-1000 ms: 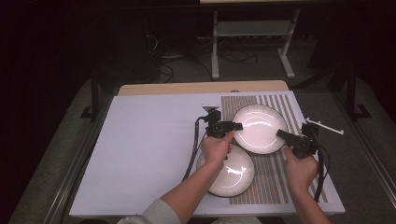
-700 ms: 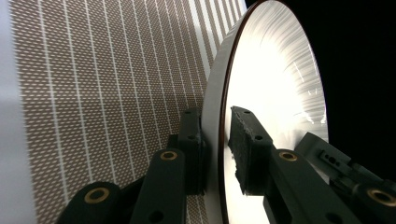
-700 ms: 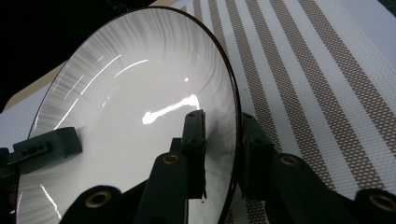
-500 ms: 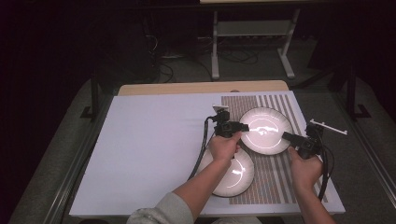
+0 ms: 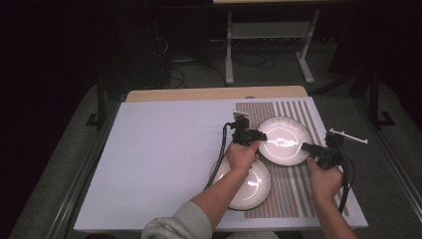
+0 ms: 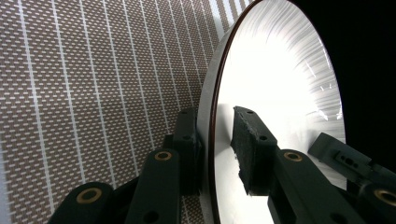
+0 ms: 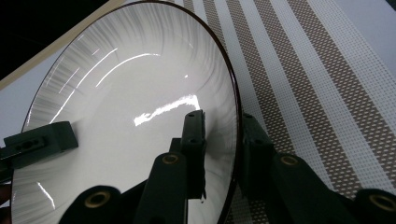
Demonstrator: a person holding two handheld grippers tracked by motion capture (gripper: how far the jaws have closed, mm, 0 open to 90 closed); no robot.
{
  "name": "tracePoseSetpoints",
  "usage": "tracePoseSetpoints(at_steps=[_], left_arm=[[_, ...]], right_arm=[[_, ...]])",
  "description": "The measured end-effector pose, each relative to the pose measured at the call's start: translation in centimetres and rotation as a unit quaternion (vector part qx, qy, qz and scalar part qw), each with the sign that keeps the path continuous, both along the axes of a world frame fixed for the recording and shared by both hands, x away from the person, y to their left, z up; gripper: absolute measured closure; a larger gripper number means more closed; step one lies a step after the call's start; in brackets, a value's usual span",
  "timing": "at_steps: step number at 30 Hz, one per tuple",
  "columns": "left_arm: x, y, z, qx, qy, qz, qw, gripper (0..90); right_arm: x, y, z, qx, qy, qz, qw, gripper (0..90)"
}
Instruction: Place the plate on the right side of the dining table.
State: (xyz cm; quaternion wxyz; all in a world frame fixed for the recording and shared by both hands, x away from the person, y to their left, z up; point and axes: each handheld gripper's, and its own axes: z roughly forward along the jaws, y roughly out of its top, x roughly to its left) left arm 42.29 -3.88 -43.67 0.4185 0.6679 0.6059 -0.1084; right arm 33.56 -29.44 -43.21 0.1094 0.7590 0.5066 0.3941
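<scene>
White plate (image 5: pixel 283 141) rim between both tools' jaws, over striped mat (image 5: pixel 298 194)

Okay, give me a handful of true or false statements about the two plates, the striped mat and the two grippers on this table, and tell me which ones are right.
1. Two white plates are on the table. True: the far plate and the near plate.
2. Both plates sit over the striped mat. True.
3. The left gripper and the right gripper each have a different plate between their jaws. False: both straddle the rim of the far plate, from opposite sides.
4. The far plate is black. False: it is white with a thin dark edge.
5. The near plate lies partly under the person's left hand. True.
</scene>
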Motion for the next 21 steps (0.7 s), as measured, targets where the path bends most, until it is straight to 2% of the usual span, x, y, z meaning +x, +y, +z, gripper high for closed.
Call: tracePoseSetpoints(at_steps=[8,16,21], left_arm=[[0.4,-0.3,-0.2,0.018,0.002,-0.006,0.9998,70.3],[0.6,-1.0,-0.5,0.045,-0.006,-0.016,0.9988,68.4],[0.6,-1.2,-0.6,0.055,-0.006,-0.020,0.9982,67.8]], right_arm=[[0.1,-0.1,-0.4,-0.005,0.009,0.004,0.9999,74.6],[0.2,-0.2,-0.8,-0.012,0.020,0.003,0.9997,75.0],[0.3,-0.3,-0.9,-0.018,0.024,0.005,0.9995,75.2]])
